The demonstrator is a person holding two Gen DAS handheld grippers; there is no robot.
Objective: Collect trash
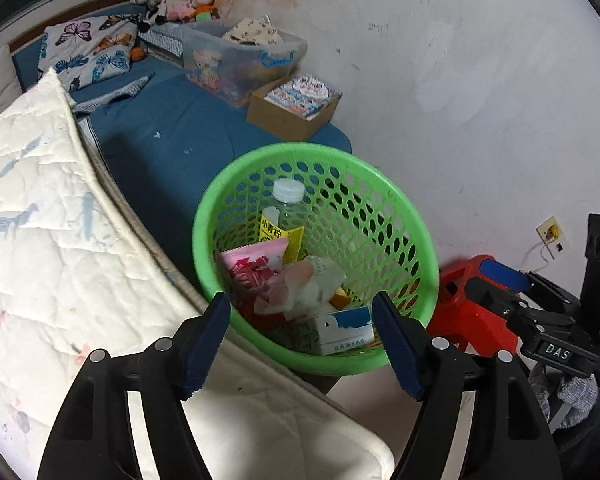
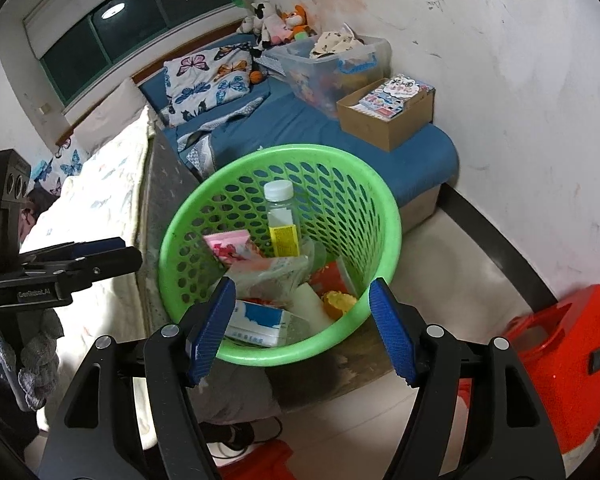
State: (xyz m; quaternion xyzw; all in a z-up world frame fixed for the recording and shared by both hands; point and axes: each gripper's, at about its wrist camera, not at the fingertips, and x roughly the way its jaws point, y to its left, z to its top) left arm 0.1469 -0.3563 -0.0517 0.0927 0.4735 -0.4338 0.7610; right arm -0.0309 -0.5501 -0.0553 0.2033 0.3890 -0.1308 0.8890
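Observation:
A green perforated basket (image 1: 396,216) stands on the floor beside the bed; it also shows in the right wrist view (image 2: 352,184). It holds a clear bottle with a white cap (image 1: 287,200), a pink wrapper (image 1: 252,264), crumpled plastic (image 1: 312,280) and a blue-and-white carton (image 1: 344,330). My left gripper (image 1: 302,340) is open and empty just above the basket's near rim. My right gripper (image 2: 302,328) is open and empty above the same rim. Each gripper shows from the side in the other's view: the right gripper (image 1: 512,284), the left gripper (image 2: 100,256).
A bed with a white quilt (image 1: 40,240) and blue sheet (image 1: 172,140) lies to the left. A clear storage bin (image 1: 240,56), a cardboard box (image 1: 296,104) and plush toys (image 1: 180,0) sit on it. A red stool (image 2: 568,352) stands to the right, by the white wall.

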